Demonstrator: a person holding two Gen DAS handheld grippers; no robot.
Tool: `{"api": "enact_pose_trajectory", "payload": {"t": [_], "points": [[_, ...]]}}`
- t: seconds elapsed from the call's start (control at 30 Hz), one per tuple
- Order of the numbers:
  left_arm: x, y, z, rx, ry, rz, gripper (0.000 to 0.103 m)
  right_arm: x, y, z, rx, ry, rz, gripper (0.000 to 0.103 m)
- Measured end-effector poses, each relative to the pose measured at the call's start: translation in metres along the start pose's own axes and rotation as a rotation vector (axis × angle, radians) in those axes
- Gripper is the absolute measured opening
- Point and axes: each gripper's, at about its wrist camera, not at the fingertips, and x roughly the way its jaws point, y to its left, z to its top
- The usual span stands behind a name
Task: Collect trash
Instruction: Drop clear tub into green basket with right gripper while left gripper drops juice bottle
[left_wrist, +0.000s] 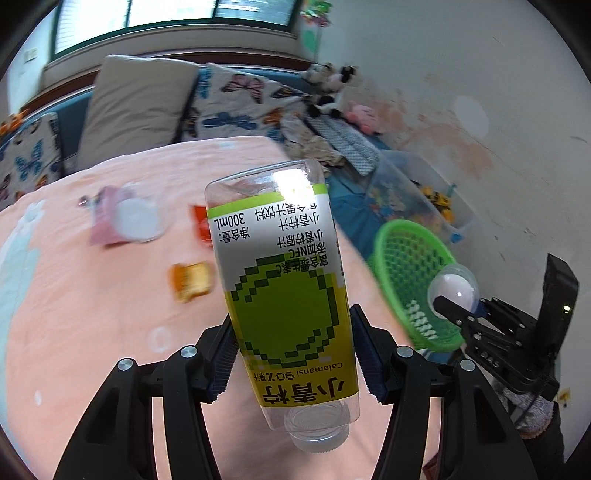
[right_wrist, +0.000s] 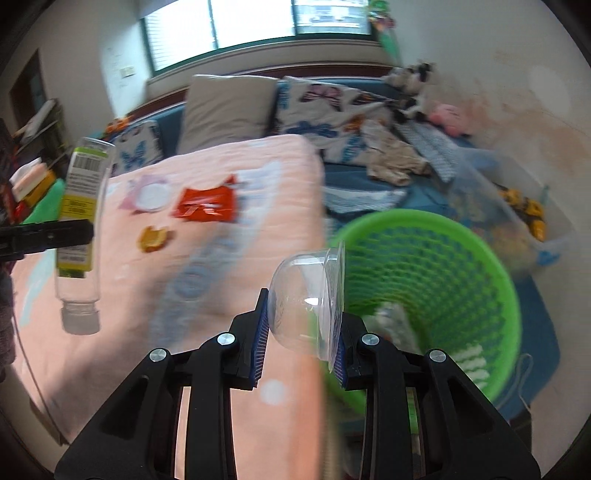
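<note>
Beneath both hand-held grippers spreads the bed's peach-pink blanket (left_wrist: 92, 295), the largest thing in view. Ahead of them, at its far end, lean a grey pillow (left_wrist: 136, 107) and butterfly-print cushions (left_wrist: 236, 99).

To the right of the right hand-held gripper (right_wrist: 301, 347), just off the bed's edge and lower down, stands the green mesh basket (right_wrist: 480, 280), with some pale scraps lying at its bottom. Beyond the basket sits a clear bin of toys (left_wrist: 417, 192).

The left hand-held gripper (left_wrist: 293, 354) pinches an empty clear juice bottle (left_wrist: 288, 291) with a green-and-yellow label, held cap-down and tilted, its pads pressed to the label on both sides. In the right wrist view that bottle hangs far to the left, above the blanket.

The right hand-held gripper pinches a clear domed plastic cup (right_wrist: 306, 299) lying on its side, one pad against the dome and the other against its flat lid, right at the line where the bed's edge meets the basket's rim.

Ahead of the left hand-held gripper, lying on the blanket, are a pink packet with a round white lid (left_wrist: 129, 218), a red wrapper (right_wrist: 207, 205) beside it, and nearer a small orange wrapper (left_wrist: 192, 282).
</note>
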Motion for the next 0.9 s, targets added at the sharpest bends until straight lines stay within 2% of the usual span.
{"api": "enact_pose_trajectory", "payload": {"t": [0.17,0.47,0.6,0.9], "points": [[0.025,-0.051,0.017,0.064,0.018,-0.057,0.056,0.002,-0.039,-0.007,0.050,0.020,-0.076,0.030],[0.076,-0.126,0.039,0.122,0.027,-0.158,0.056,0.008,-0.090,-0.025,0.155,0.049,-0.131,0.031],[0.098,-0.144,0.044,0.107,0.030,-0.193,0.056,0.003,-0.104,-0.032,0.185,0.049,-0.141,0.031],[0.134,-0.163,0.042,0.121,0.054,-0.175,0.056,-0.003,-0.118,-0.044,0.203,0.046,-0.141,0.032]]}}
